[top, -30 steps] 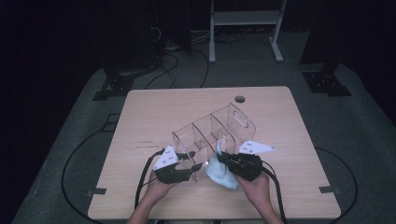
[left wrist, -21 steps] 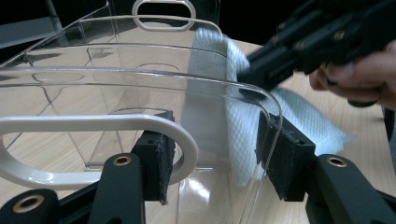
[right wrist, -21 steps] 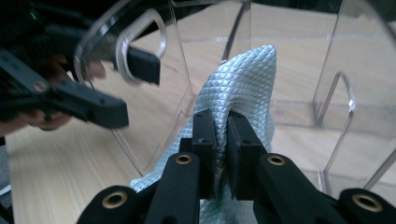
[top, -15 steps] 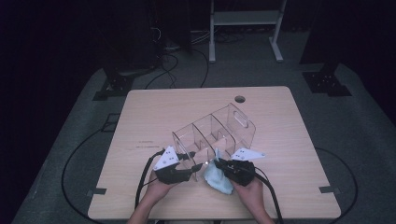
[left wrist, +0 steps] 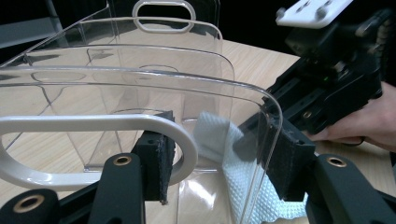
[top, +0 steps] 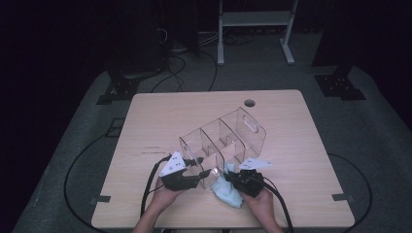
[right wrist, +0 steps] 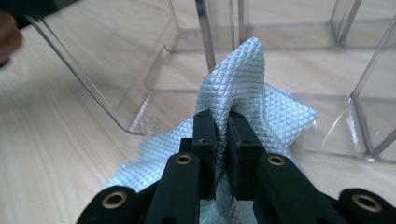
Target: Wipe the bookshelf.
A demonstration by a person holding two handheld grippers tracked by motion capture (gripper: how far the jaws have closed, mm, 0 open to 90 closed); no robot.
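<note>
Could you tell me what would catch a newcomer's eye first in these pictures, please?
Most striking is the clear plastic organizer with dividers and handle cutouts, lying slantwise in the middle of the wooden table. At its near end, the left gripper clamps the end wall beside the white-rimmed handle cutout. Just right of it, the right gripper pinches a pale blue textured cloth against the organizer's near corner.

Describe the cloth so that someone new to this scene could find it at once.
On the wooden table, look at the near end of the clear organizer, by the person's hands. The cloth lies bunched there against the organizer's wall, pinched in the right gripper. It is the only soft thing here: pale blue, with a fine diamond weave.
</note>
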